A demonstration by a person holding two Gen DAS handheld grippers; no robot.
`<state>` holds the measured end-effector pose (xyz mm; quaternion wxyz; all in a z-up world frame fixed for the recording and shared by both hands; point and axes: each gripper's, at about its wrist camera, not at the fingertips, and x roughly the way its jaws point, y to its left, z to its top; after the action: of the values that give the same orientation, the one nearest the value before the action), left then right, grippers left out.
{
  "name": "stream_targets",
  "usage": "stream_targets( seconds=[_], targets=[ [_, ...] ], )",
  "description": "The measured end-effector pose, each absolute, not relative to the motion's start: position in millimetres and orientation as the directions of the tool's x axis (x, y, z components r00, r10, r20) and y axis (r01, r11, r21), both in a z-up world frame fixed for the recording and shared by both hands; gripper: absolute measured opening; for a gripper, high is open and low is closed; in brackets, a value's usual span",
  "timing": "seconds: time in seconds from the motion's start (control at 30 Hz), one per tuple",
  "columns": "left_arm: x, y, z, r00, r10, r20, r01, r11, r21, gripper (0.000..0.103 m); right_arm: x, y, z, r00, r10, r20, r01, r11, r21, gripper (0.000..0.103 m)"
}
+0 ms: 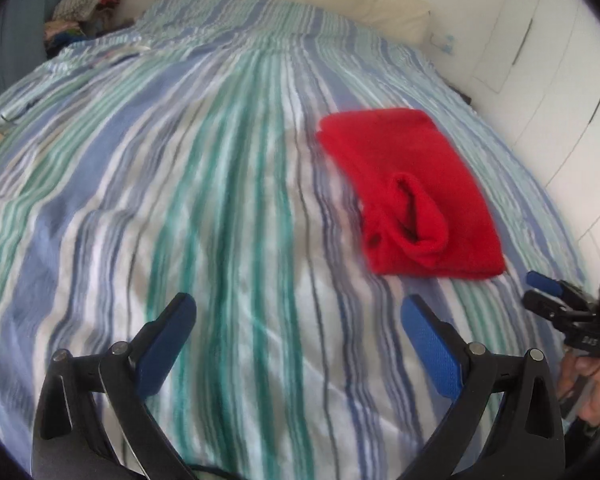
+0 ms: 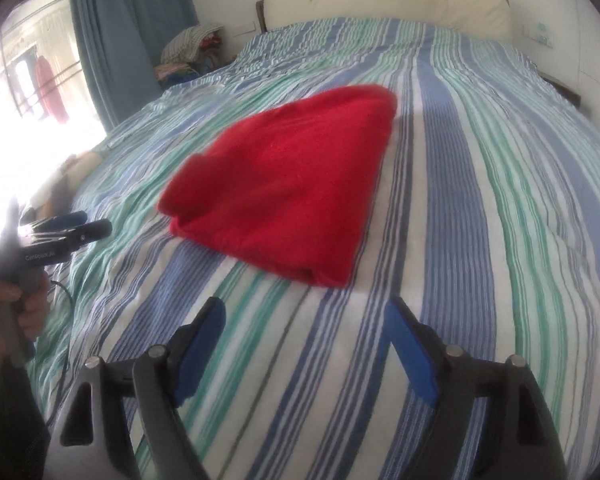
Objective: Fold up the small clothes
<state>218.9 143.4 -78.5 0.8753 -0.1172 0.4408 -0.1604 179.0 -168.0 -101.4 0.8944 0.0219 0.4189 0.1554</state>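
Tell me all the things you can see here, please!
folded red garment: one, red, lying on the bed ahead of both grippers, touching neither.
striped bedcover: one, blue, green and white, covering the whole bed.
headboard: one, cream, at the bed's far end.
curtain: one, blue, by the window.
pile of clothes: one, mixed colours, beside the bed's far corner.
left gripper: one, black with blue fingers, open, holding nothing.
right gripper: one, black with blue fingers, open, holding nothing.
hand: one, holding the left gripper's handle.

One red garment (image 2: 288, 188), two grippers: left gripper (image 1: 298, 308), right gripper (image 2: 304, 312); one bed (image 2: 480, 240).
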Motion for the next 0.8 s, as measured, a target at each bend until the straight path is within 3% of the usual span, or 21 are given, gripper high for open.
stream_targets(
  seconds=[0.07, 0.17, 0.23, 0.3, 0.43, 0.53, 0.57, 0.6, 0.63, 0.67, 0.7, 0.8],
  targets=[
    [231, 131, -73, 0.501, -0.5, -0.706, 0.216, 0.863, -0.457, 0.102, 183, -188, -99, 0.608, 0.315, -0.729, -0.232, 0.948, 0.216, 0.081],
    [260, 103, -56, 0.5, -0.532, -0.684, 0.27, 0.846, -0.461, 0.102, 206, -211, -88, 0.626, 0.35, -0.697, -0.2, 0.936, 0.29, 0.081],
    [289, 84, -56, 0.497, -0.503, -0.707, 0.287, 0.864, -0.413, 0.102, 229, -220, -81, 0.634, 0.383, -0.672, -0.19, 0.919, 0.344, 0.082],
    [321, 72, -70, 0.474, -0.447, -0.758, 0.259, 0.894, -0.365, 0.102, 258, -222, -80, 0.616, 0.437, -0.656, -0.197, 0.891, 0.408, 0.089],
    [365, 70, -110, 0.421, -0.325, -0.847, 0.175, 0.945, -0.275, 0.102, 322, -219, -97, 0.562, 0.503, -0.656, -0.173, 0.848, 0.502, 0.089],
    [372, 71, -119, 0.44, -0.355, -0.825, 0.166, 0.935, -0.314, 0.103, 367, -217, -124, 0.523, 0.57, -0.634, -0.122, 0.786, 0.606, 0.089],
    [371, 70, -118, 0.45, -0.368, -0.813, 0.157, 0.929, -0.334, 0.103, 379, -216, -136, 0.502, 0.598, -0.625, -0.098, 0.757, 0.646, 0.088],
    [369, 67, -119, 0.449, -0.396, -0.801, 0.161, 0.918, -0.364, 0.101, 386, -211, -144, 0.491, 0.617, -0.614, -0.096, 0.739, 0.666, 0.076],
    [369, 62, -120, 0.434, -0.429, -0.793, 0.183, 0.903, -0.388, 0.095, 389, -202, -148, 0.487, 0.617, -0.618, -0.123, 0.749, 0.651, 0.066],
    [368, 56, -120, 0.426, -0.455, -0.782, 0.216, 0.89, -0.401, 0.059, 388, -190, -149, 0.477, 0.602, -0.641, -0.162, 0.776, 0.609, 0.038],
    [369, 51, -118, 0.406, -0.5, -0.765, 0.246, 0.866, -0.436, 0.029, 385, -180, -148, 0.481, 0.571, -0.665, -0.188, 0.809, 0.558, 0.034],
    [365, 48, -91, 0.433, -0.522, -0.735, 0.26, 0.853, -0.453, 0.023, 371, -169, -121, 0.55, 0.493, -0.674, -0.241, 0.867, 0.437, 0.025]
  ],
)
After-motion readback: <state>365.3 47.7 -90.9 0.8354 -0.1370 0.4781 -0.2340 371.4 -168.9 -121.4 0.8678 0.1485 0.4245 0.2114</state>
